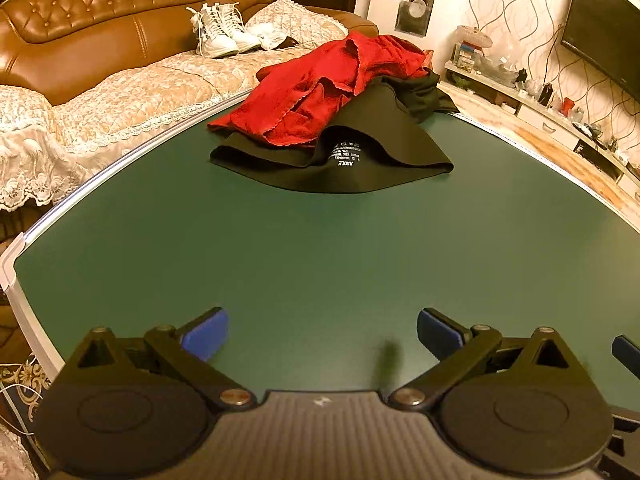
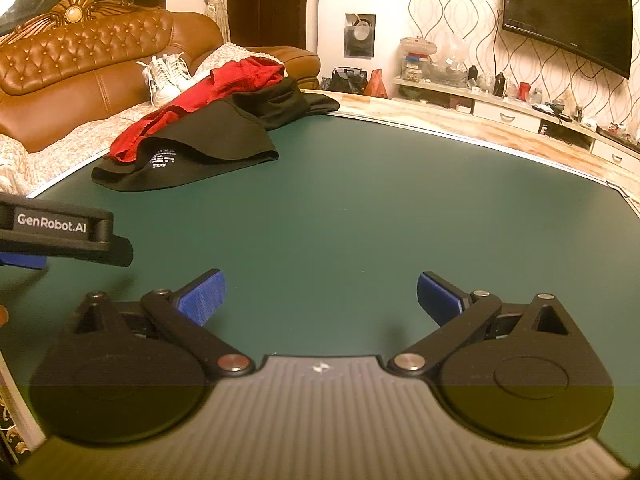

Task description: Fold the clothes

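Both my grippers hang over the green surface (image 1: 320, 260) with nothing in them. My left gripper (image 1: 322, 334) has its jaws spread wide, the blue pads (image 1: 206, 336) far apart over bare green. My right gripper (image 2: 320, 300) is just as wide, its blue pads (image 2: 202, 296) also over bare surface and touching no cloth. In the right wrist view, the side of my left gripper shows at about 9 o'clock, just beside my right one.

The clothes lie in a heap at the far end of the surface, well apart from both grippers. From my left gripper the heap sits at 12 o'clock; from my right it sits at about 10 o'clock. A black garment (image 1: 360, 160) lies lowest and nearest me, its neck opening turned my way with a white printed label (image 1: 346, 154) showing inside. A crumpled red garment (image 1: 320, 92) lies on top of it, reaching toward the far edge. More black cloth (image 1: 424, 94) is bunched at the back, at 1 o'clock from my left gripper, with part of it draped over the far rim.

Beyond the surface stands a brown sofa (image 1: 100, 28) with a pair of white shoes (image 1: 222, 30) on its seat.
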Demonstrator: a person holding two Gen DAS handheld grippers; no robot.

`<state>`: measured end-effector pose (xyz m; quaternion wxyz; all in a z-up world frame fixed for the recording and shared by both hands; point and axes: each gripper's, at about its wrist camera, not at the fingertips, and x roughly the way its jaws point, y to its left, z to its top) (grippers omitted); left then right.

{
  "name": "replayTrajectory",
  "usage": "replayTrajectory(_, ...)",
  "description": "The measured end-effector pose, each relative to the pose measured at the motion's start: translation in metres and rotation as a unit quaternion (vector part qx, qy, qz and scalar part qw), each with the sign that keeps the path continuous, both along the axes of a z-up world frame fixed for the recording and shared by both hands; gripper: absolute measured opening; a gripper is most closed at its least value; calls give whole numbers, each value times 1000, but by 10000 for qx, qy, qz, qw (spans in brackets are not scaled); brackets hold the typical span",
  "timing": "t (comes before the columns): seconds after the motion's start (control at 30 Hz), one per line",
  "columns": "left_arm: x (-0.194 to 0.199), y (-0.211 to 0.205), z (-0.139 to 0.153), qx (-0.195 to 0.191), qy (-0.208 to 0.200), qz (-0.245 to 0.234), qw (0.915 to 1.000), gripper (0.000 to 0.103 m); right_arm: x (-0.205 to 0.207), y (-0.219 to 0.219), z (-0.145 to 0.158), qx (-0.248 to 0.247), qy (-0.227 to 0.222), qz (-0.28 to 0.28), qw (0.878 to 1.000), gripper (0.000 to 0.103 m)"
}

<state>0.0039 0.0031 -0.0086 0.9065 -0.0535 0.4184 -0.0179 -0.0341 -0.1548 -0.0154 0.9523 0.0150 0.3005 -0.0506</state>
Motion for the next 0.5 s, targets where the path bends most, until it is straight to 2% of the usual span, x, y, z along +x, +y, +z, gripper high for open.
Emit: replayTrajectory(0.5, 6, 1, -4, 26, -4, 26, 10000, 103, 4, 1, -1, 65, 5, 46, 10000, 103)
